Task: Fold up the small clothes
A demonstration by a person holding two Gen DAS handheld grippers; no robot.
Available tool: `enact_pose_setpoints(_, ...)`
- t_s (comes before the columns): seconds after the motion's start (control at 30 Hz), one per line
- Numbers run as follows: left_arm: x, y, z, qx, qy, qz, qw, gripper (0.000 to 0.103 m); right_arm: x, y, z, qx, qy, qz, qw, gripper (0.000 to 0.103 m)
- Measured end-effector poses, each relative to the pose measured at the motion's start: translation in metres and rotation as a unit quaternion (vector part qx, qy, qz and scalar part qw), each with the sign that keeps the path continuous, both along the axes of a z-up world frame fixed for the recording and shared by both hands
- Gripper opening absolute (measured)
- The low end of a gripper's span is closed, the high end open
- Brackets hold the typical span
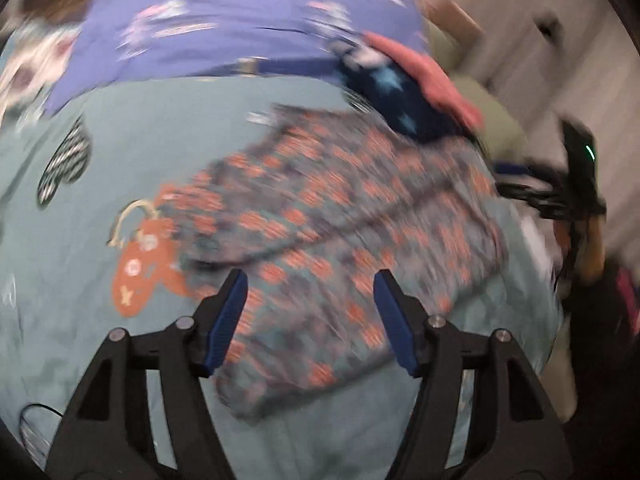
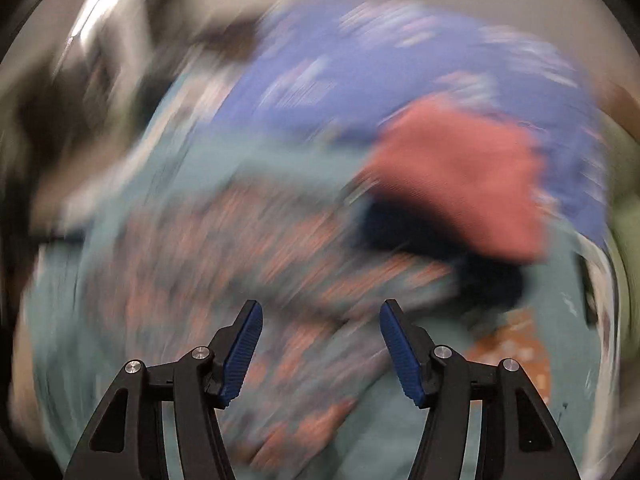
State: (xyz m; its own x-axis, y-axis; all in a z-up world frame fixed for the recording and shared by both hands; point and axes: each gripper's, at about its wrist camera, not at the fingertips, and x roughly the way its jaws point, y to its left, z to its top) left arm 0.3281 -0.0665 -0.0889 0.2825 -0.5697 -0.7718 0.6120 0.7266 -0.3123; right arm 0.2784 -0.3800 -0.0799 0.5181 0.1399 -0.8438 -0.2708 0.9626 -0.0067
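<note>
Garment: a small patterned garment in grey-teal cloth with rows of orange-red marks lies spread on the teal bedsheet; it looks partly folded, with a fold or seam running across its middle. Both views are blurred, so its exact type cannot be told.

Pile: a navy star-print piece and a pink piece lie at the far end of the patterned garment, the pink one on top of the navy one; they touch or overlap the garment's far edge.

Bedding: a purple printed blanket lies across the far side of the sheet; an orange game-controller print on the sheet sits just beside the garment's left edge.

Left gripper: the left gripper points forward over the near end of the garment, its two blue pads spread wide with nothing between them.

Right gripper: the right gripper is likewise spread, blue pads apart and holding nothing. In the left wrist view a dark blurred shape at the far right, beyond the bed edge, may be this tool.

Garment to tools: in the left wrist view the garment runs from between the pads up and to the right. In the right wrist view it lies ahead and to the left, and the pink piece ahead to the right. Whether either tool touches the cloth cannot be told.
</note>
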Motion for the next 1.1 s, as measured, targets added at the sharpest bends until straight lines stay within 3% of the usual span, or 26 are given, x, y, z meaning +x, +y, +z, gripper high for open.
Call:
enact_pose_setpoints(0.1,-0.021,-0.012,-0.008,-0.004,0.002,-0.035,0.9994,0.066,0.008,0.056,-0.041,-0.022,0.075,0.062,0.995,0.061)
enact_pose_setpoints(0.2,-0.022,-0.013,-0.015,0.004,-0.007,-0.016,0.9998,0.066,0.037,0.086,-0.064,0.004,0.103,0.062,0.993,0.061)
enact_pose_setpoints(0.3,-0.003,-0.01,-0.023,-0.017,0.028,0.001,0.9995,0.066,0.074,0.117,-0.08,-0.016,0.123,0.042,0.991,0.061)
enact_pose_setpoints(0.43,0.024,-0.008,-0.032,-0.027,0.057,0.037,0.9973,0.066,0.114,0.135,-0.072,-0.027,0.096,0.008,0.995,0.061)
enact_pose_setpoints(0.57,0.034,0.0,-0.031,-0.08,0.068,0.057,0.9929,0.071,0.153,0.131,-0.053,-0.005,0.05,-0.034,0.998,0.061)
enact_pose_setpoints(0.8,0.069,-0.011,-0.045,-0.094,0.092,0.087,0.9874,0.073,0.203,0.1,-0.034,0.029,-0.008,-0.134,0.99,0.061)
enact_pose_setpoints(0.93,0.102,-0.024,-0.047,-0.104,0.079,0.109,0.9855,0.073,0.18,0.081,-0.018,0.056,-0.009,-0.109,0.992,0.062)
enact_pose_setpoints(1.1,0.129,-0.038,-0.066,-0.087,0.104,0.121,0.9834,0.073,0.111,0.053,-0.022,0.027,0.073,-0.022,0.997,0.063)
